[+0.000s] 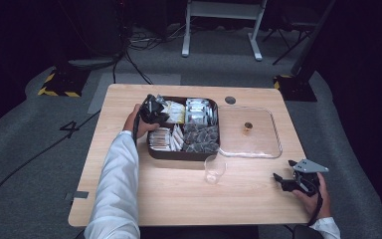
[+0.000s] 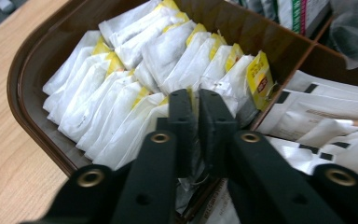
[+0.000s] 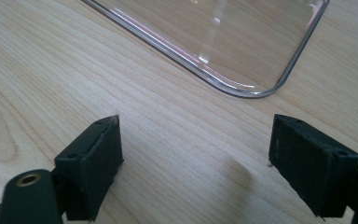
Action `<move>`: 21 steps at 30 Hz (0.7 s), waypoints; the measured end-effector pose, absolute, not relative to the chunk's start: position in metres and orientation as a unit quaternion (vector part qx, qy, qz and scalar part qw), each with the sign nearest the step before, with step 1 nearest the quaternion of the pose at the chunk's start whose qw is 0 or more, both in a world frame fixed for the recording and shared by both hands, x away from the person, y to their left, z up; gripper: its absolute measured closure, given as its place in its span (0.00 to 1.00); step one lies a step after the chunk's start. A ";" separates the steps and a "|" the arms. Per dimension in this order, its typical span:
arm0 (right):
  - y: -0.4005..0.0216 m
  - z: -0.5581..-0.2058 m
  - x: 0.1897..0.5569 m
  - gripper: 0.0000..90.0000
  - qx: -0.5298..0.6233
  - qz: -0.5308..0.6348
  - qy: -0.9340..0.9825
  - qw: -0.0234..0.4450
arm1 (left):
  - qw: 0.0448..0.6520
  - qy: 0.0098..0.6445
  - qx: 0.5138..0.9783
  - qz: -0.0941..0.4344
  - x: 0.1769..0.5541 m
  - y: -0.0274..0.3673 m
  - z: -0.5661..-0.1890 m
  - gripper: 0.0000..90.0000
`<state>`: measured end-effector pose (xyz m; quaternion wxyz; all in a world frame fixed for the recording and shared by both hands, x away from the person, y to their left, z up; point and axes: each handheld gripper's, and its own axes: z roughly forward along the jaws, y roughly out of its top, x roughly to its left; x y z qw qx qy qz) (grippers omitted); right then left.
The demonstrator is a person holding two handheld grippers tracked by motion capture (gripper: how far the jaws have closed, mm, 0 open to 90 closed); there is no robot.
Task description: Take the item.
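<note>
Jaws of the left gripper (image 2: pixel 196 109) are nearly together, down in the near-left compartment of the brown tray (image 1: pixel 179 155), nipping the top edge of a white tea bag (image 2: pixel 142 128); whether the pinch is firm I can't tell. Bags stand on edge in a row, so the pull looks like straight up. Right gripper (image 1: pixel 284 180) rests wide apart on the table (image 1: pixel 179 199), well clear, beside the clear lid (image 3: pixel 242 51).

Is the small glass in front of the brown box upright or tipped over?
Upright. In the high view the glass stands on the table with its round mouth facing up, just in front of the box.
</note>
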<state>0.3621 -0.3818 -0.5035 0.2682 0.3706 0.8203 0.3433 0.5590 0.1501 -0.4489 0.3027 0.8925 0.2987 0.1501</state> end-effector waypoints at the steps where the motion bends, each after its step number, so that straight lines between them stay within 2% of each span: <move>1: -0.382 -0.504 0.362 0.19 0.371 0.343 0.820 0.268 | 0.305 0.300 0.890 0.158 0.557 0.151 -0.447 0.97; 21: -0.382 -0.503 0.362 0.19 0.371 0.344 0.820 0.267 | 0.371 0.298 0.855 0.205 0.529 0.173 -0.411 0.99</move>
